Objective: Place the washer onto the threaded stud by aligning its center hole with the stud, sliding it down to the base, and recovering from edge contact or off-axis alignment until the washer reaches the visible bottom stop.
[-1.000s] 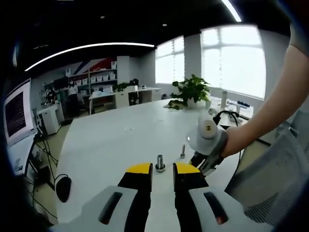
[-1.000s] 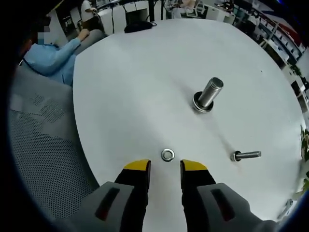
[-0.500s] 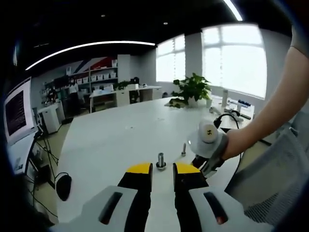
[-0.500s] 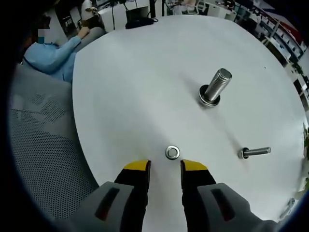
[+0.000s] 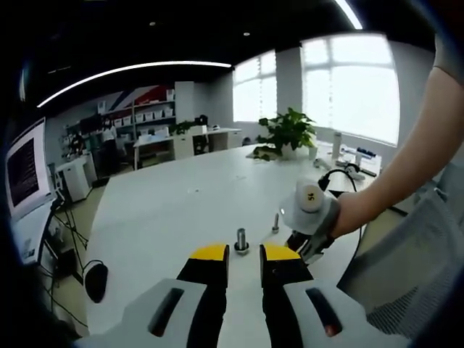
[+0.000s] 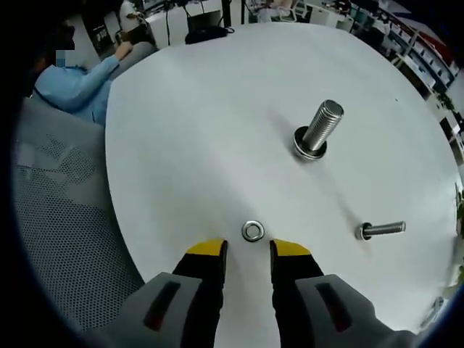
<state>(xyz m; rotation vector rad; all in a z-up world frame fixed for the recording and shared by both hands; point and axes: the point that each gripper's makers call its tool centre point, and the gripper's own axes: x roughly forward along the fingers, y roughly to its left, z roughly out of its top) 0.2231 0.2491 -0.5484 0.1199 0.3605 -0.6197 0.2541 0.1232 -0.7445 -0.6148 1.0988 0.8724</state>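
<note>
One flat steel washer [image 6: 252, 231] on smooth table [image 6: 217, 130].

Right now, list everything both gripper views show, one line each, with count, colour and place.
washer: one, silver, flat on the table just ahead of the right gripper's fingers.
large threaded stud: one, silver, upright mid-table with a ring at its base.
small threaded stud: one, silver, upright near the table's edge, to the right in the right gripper view.
table: one, white, rounded.
mesh chair: one, grey, beside the table.
potted plant: one, green, at the table's far end.
monitor: one, dark screen, left in the left gripper view.
seated person: one, blue sleeve.
left gripper: grey, yellow-tipped fingers apart, near the large stud.
right gripper: same colours, open, empty.
</note>
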